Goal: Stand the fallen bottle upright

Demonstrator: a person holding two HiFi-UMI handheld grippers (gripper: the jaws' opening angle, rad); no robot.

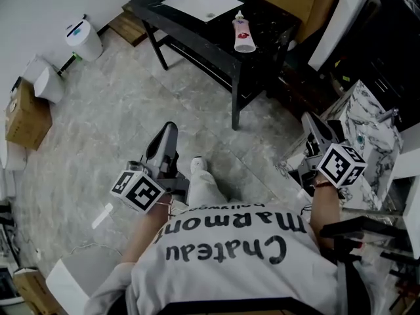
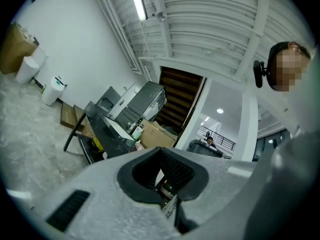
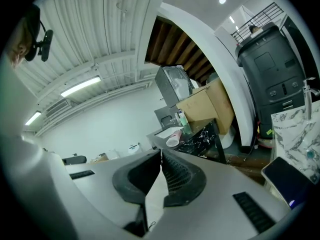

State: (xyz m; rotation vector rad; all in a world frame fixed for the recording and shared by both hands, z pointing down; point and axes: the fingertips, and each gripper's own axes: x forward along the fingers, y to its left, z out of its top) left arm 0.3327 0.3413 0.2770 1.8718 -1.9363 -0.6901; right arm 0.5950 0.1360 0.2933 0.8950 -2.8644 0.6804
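Shirt (image 1: 230,261): nearest to us, white with black lettering, along the near edge of the head view.
Left gripper (image 1: 168,130): near left, above the marbled floor (image 1: 98,110); we see its jaws pressed together, empty.
Right gripper (image 1: 309,119): near right; jaws likewise pressed together, empty.
Bottle (image 1: 244,34): lying on its side on the far black table (image 1: 262,18), just right of the white basin (image 1: 200,2), well apart from both grippers.

The bottle (image 1: 244,35) is lying on the worktop (image 1: 266,18) at the far centre, just right of the sink (image 1: 200,2) sitting in it; a bin (image 1: 83,39) is standing on the floor (image 1: 118,110) far left; a box (image 1: 26,115) is sitting nearer.
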